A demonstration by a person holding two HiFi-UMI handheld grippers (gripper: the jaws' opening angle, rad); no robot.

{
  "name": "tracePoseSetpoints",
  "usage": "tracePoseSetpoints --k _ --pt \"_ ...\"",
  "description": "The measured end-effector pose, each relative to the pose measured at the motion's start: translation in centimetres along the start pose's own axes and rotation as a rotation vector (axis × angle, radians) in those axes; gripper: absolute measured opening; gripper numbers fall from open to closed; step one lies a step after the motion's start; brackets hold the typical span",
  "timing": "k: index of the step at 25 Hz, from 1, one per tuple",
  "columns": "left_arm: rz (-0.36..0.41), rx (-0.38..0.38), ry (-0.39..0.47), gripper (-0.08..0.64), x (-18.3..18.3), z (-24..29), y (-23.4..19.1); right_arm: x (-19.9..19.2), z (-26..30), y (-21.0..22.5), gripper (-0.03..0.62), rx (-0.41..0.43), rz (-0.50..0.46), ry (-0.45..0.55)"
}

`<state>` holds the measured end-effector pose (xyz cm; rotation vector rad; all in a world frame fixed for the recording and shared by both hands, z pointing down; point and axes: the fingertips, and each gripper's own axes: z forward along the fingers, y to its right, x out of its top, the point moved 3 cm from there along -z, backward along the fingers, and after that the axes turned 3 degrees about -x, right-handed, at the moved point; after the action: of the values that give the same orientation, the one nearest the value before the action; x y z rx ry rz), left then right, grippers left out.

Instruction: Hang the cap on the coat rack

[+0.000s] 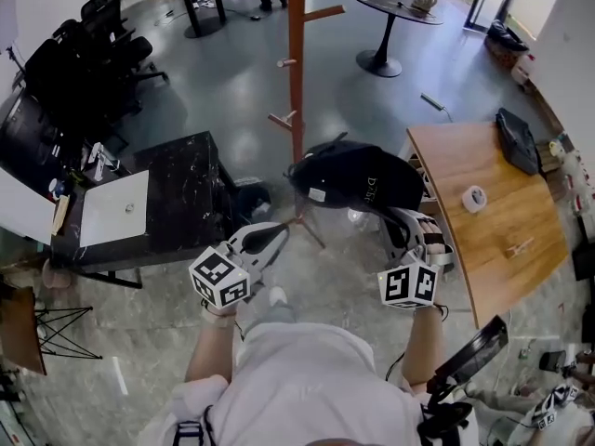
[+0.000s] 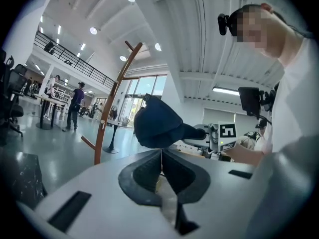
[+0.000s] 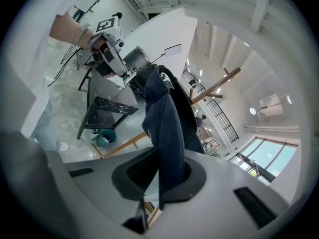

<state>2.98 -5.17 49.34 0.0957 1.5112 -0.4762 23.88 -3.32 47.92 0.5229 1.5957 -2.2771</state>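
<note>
The person wears a white short-sleeved shirt [image 1: 307, 379]; the left tongs [image 2: 161, 156] and right tongs [image 3: 164, 171] are pale grey.

Navy cap [image 1: 358, 179], red-brown coat rack [image 1: 296, 54], blk white-veined table [image 1: 191, 189], tan wood desk [image 1: 465, 170], grey floor [image 1: 232, 82].

Overhead plus close-ups; common cap [image 1: 358, 177].
</note>
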Motion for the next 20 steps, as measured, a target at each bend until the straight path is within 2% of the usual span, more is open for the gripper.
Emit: tracePoseSetpoints --k 4,11,15,20 --pt "0.01 -0.042 -0.01 0.009 1.9 0.6 -5.3 1.4 4.1 1.9 0.04 -0.022 0.017 -0.06" --pt "0.072 -0.179 -0.038 0.009 5.0 3.2 -11.7 2.0 9.6 4.6 0.039 -0.072 0.07 -0.208" --pt "0.125 -0.279 -0.054 0.009 6.8 6.5 -11.9 0.8 9.8 8.0 0.038 -0.115 0.08 -0.286" --pt "0.22 -0.382 -0.058 0.009 9.9 10.3 -9.4 -0.2 7.5 13.2 0.04 -0.155 0.068 -0.343"
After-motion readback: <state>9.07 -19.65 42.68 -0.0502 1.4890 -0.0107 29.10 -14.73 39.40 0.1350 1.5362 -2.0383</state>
